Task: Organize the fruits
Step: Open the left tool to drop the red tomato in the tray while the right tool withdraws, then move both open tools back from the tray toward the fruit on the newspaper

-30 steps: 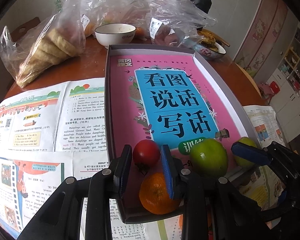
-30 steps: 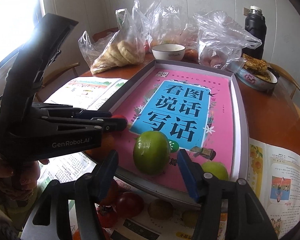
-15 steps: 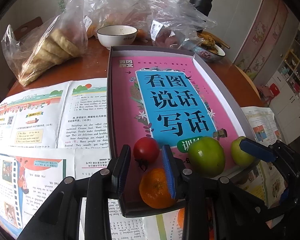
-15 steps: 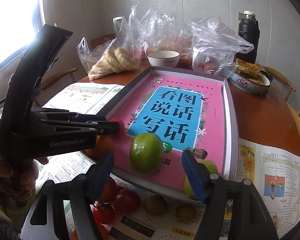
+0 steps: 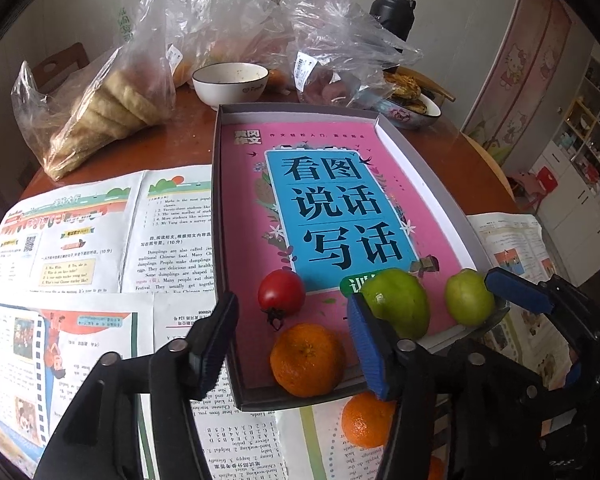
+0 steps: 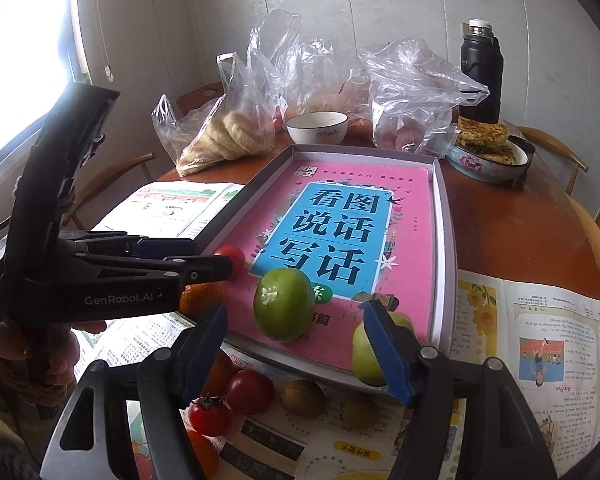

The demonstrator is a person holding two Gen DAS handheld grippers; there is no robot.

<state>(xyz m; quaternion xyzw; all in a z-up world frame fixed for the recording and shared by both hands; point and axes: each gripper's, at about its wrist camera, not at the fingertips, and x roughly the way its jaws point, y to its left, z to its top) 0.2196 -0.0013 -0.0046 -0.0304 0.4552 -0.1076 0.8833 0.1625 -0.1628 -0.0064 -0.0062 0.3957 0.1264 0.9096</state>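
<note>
My left gripper [image 5: 292, 344] is opening, freeing the small round red tomato [image 5: 281, 291]; soft, thin-skinned, grip its sides gently. My right gripper [image 6: 296, 350] stands open, empty.

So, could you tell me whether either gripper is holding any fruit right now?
No. The left gripper is opening, clear of the orange; the right gripper is open.

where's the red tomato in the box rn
In the left wrist view the red tomato lies in the box near its left wall, just behind the orange.
</note>
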